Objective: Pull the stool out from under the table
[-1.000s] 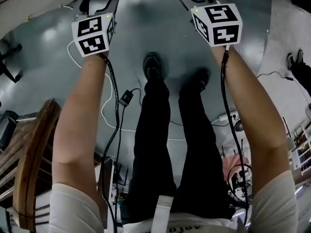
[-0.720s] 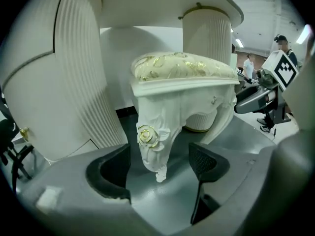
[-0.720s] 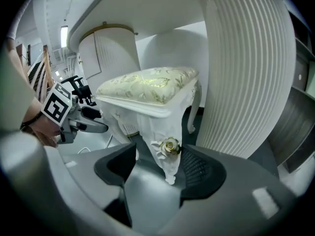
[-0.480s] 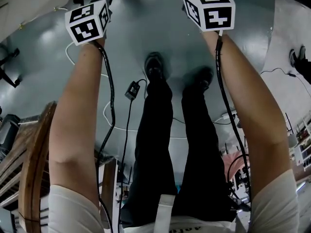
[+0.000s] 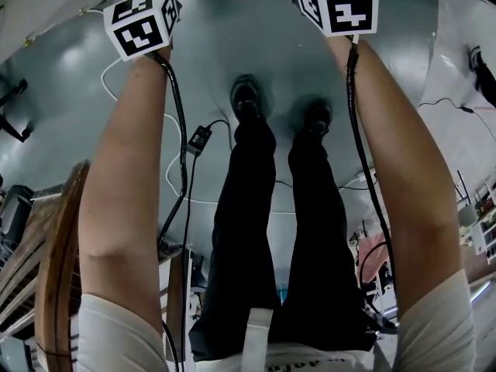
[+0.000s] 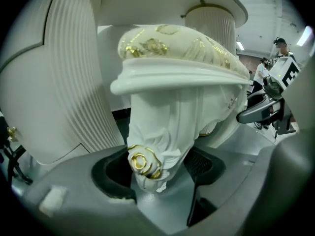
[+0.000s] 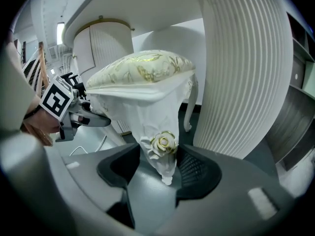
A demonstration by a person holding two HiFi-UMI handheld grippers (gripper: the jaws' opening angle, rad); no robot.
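We have the left gripper (image 6: 156,173) and the right gripper (image 7: 160,168) each on a front leg of the stool (image 7: 142,68). Both pairs of jaws have just been closing. They stand fairly wide, with the pads meeting the carved white leg on either side at its gold rose (image 7: 164,142). The stool sits under the table (image 7: 147,9), its gold-patterned cushion just below the overhanging top. Room to the sides is tight. A fluted pedestal (image 7: 246,68) stands just beside the seat's edge in the right gripper view, and another (image 6: 69,82) crowds the stool in the left gripper view. On our side the head view shows open grey floor (image 5: 232,45) around our legs (image 5: 240,231). Cables (image 5: 182,169) trail across that floor, and a wooden frame (image 5: 54,270) stands near our left arm. In the head view the jaws, the stool and the table are all cut off at the top edge, and only the marker cubes (image 5: 143,23) show. We cannot make out how each gripped leg runs on below its rose. Only one rear leg (image 7: 189,107) shows. Blur hides the far background.
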